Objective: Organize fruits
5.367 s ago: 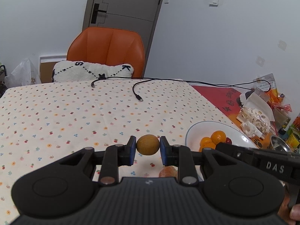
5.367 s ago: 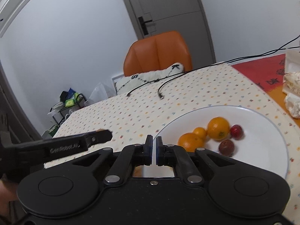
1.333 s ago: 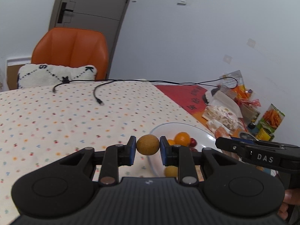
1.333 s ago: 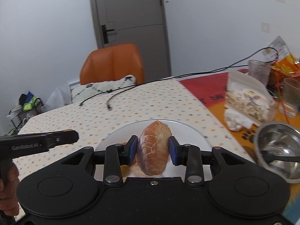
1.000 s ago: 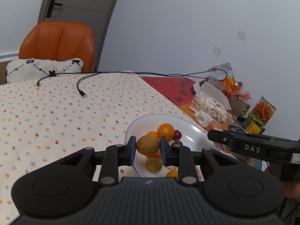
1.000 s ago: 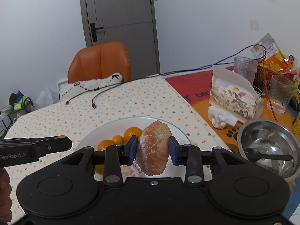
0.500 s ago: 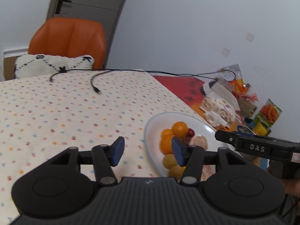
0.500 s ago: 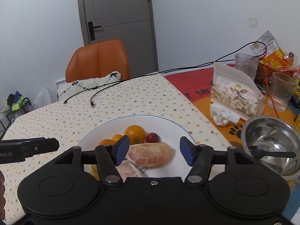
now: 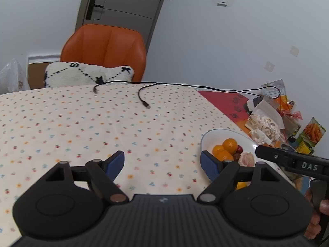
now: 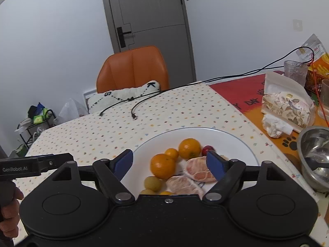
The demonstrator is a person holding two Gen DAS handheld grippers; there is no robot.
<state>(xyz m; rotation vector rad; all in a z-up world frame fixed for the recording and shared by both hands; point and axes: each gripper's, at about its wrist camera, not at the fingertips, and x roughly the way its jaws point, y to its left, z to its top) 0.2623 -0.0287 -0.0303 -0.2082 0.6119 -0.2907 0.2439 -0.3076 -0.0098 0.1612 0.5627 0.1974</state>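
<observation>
— So where does the fruit lie from each hand-held gripper?

— All that I can see is on the plate (image 10: 232,142). The right hand-held gripper (image 10: 170,160) hangs right over it, jaws spread wide and holding nothing, with the oranges (image 10: 163,165) and two peeled pomelo pieces (image 10: 198,168) showing between its blue pads. The left hand-held gripper (image 9: 162,161) is also wide and empty, over bare cloth on the counter (image 9: 82,123), with the plate off past its right finger.

— Which one is nearer, then?

— The right, clearly. The left would have to swing right to reach anything.

— How do the pomelo pieces lie?

— Their long axes run roughly left to right across the right view, more or less in line with the jaw opening, so a grasp would likely need a turn of the wrist. Two small yellow-green fruits (image 10: 152,183) sit at the near rim, partly hidden by the gripper body.

— Anything loose left on the counter?

— None that I can see; the task looks close to done.

— What crowds the space?

— A steel bowl (image 10: 314,154) just right of the plate, a wrapped packet (image 10: 286,107) beyond it, and a black cable (image 9: 144,96) far across the cloth. Nothing blocks the plate itself.
</observation>
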